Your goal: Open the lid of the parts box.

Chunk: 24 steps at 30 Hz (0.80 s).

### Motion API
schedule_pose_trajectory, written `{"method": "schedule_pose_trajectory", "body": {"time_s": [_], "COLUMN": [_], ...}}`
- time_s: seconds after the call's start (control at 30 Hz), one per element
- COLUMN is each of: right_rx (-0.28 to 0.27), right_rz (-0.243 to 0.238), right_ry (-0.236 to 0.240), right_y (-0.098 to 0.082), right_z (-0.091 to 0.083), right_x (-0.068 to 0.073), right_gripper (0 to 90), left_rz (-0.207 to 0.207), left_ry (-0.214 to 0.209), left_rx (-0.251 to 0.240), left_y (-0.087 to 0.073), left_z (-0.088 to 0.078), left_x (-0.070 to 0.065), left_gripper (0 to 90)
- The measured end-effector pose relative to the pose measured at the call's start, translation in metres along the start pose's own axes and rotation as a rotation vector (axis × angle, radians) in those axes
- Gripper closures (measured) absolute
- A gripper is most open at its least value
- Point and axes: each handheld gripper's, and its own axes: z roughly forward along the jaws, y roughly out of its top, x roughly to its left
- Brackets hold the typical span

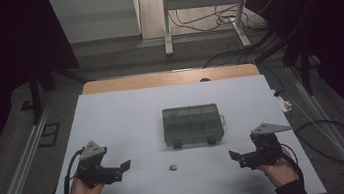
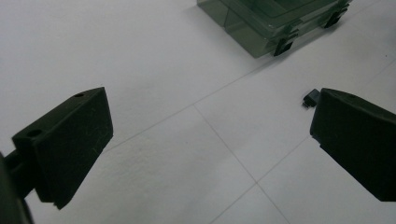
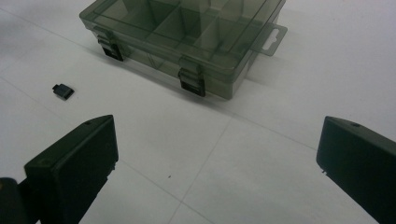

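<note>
White table (image 1: 112, 115) in the high view carries a smoky compartment box (image 1: 193, 124) at its centre, a small black part (image 1: 173, 167) nearer the front edge, left gripper (image 1: 124, 166) and right gripper (image 1: 234, 156) flanking it; left gripper view: jaws wide, part beside one jaw; right gripper view: jaws wide, empty, box ahead.

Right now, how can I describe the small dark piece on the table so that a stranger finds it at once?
Start at the white table and find the smoky clear box with dividers near its middle. Just in front of the box's two black latches, toward the person, lies the small piece, between the left claw and the right claw. It is the one loose, tiny dark block lying alone on the white surface.
</note>
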Motion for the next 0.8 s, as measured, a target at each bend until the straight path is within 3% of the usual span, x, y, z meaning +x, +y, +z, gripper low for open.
{"method": "schedule_pose_trajectory", "body": {"time_s": [0.5,0.8], "right_rx": [0.008,0.043], "right_rz": [-0.023,-0.035], "right_ry": [0.002,-0.023], "right_y": [0.012,0.019], "right_z": [0.017,0.026], "right_x": [0.001,0.000], "right_gripper": [0.0,0.0], "left_rz": [0.033,0.055], "left_ry": [-0.041,-0.066], "left_rx": [0.014,0.017], "left_y": [0.020,0.031], "left_z": [0.024,0.037], "left_x": [-0.006,-0.010], "left_gripper": [0.0,0.0]}}
